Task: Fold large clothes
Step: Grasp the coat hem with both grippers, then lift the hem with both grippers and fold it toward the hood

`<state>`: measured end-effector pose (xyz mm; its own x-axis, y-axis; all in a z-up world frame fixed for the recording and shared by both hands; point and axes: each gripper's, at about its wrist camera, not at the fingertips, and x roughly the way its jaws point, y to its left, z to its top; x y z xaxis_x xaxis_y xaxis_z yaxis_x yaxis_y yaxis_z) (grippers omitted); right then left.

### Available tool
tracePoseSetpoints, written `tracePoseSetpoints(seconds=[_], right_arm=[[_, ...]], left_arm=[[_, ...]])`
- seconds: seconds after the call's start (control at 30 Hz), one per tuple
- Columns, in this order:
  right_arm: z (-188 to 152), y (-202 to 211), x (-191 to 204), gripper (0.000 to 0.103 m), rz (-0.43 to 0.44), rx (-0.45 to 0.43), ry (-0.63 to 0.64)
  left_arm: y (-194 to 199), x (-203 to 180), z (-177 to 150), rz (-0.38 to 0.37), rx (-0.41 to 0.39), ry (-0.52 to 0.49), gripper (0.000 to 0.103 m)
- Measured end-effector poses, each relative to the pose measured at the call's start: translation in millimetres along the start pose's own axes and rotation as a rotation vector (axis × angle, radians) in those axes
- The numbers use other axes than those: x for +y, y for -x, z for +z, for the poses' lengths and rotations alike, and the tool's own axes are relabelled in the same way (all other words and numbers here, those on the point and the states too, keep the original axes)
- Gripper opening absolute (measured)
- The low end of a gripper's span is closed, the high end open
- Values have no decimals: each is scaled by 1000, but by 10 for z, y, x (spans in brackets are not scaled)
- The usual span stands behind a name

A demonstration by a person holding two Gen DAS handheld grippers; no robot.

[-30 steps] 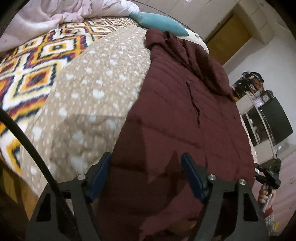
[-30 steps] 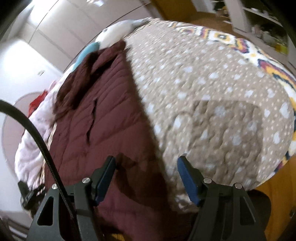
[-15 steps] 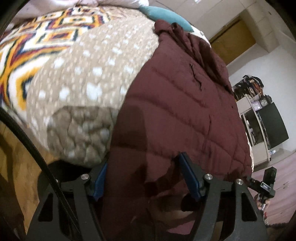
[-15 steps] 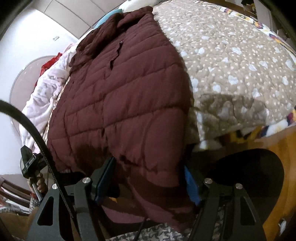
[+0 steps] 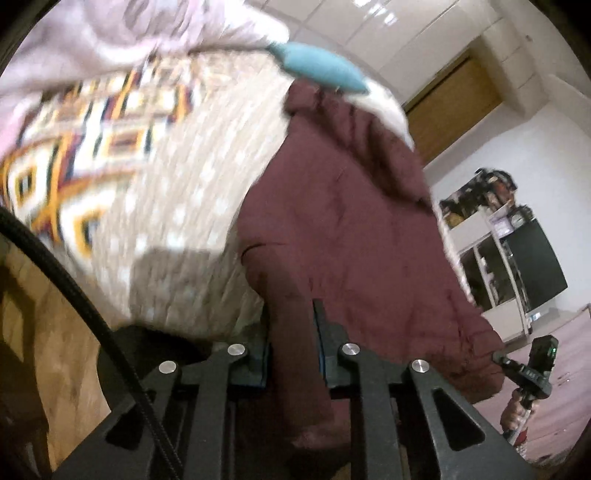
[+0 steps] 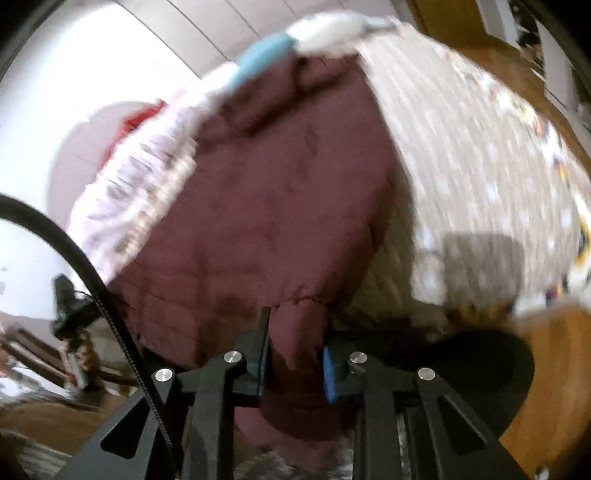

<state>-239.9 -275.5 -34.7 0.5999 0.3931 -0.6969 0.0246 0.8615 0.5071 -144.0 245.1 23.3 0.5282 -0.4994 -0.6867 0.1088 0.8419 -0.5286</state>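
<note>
Maroon quilted jacket [image 5: 343,221] lies spread lengthwise on the bed, its collar end up near the teal pillow [image 5: 317,70] and its hem hanging toward you over the near edge of the mattress. Under it is the beige spotted quilt [image 5: 192,177], and beyond that, in the left wrist view, a blanket with an orange and dark diamond pattern [image 5: 74,147] and a heap of pale pink bedding [image 5: 110,33].

Your left gripper [image 5: 291,332] has just been closing, and its jaws now stand narrow with a thick fold of the jacket's hem pinched between the blue pads — the fabric bulges out above and below the fingers. Your right gripper [image 6: 295,343] has just closed the same way; a rolled lump of the hem sits squeezed between its pads, at the corner nearest the quilt's bare side.

In the left wrist view you can see your other hand [image 5: 517,410] at the far right, gripping the handle of its tool, whose tip meets the jacket's opposite hem corner. Both views are smeared with motion blur, so finer detail of the stitching is hard to tell. Wooden floor [image 5: 55,350] shows below the mattress edge, and a dark round shape [image 6: 480,373] sits on it just beside the right gripper.
</note>
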Motion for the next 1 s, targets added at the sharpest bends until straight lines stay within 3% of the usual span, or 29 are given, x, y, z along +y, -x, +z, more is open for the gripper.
tracePoseSetpoints(seconds=[0.17, 0.3, 0.5, 0.7, 0.77, 0.83, 0.9, 1.0], right_arm=[[828, 289, 131, 23, 56, -156, -10], [1483, 110, 20, 23, 10, -206, -97], [2049, -722, -452, 23, -171, -138, -210], [2182, -1563, -907, 24, -295, -48, -316], [2214, -1632, -951, 25, -303, -62, -335], [2259, -1626, -936, 25, -297, -61, -328], [2315, -1581, -923, 27, -269, -54, -306], [2350, -1441, -976, 39, -171, -86, -354]], left_arm=[[-40, -484, 828, 29, -73, -53, 17], [-453, -737, 1542, 125, -98, -69, 18], [-1446, -618, 2185, 299, -60, -26, 26], [-2105, -354, 2296, 407, 15, -3, 37], [-2129, -299, 2339, 367, 28, 17, 41], [-2040, -232, 2409, 277, 12, 51, 52], [-1865, -156, 2490, 177, -26, 96, 56], [-1672, -151, 2555, 121, -58, 103, 59]])
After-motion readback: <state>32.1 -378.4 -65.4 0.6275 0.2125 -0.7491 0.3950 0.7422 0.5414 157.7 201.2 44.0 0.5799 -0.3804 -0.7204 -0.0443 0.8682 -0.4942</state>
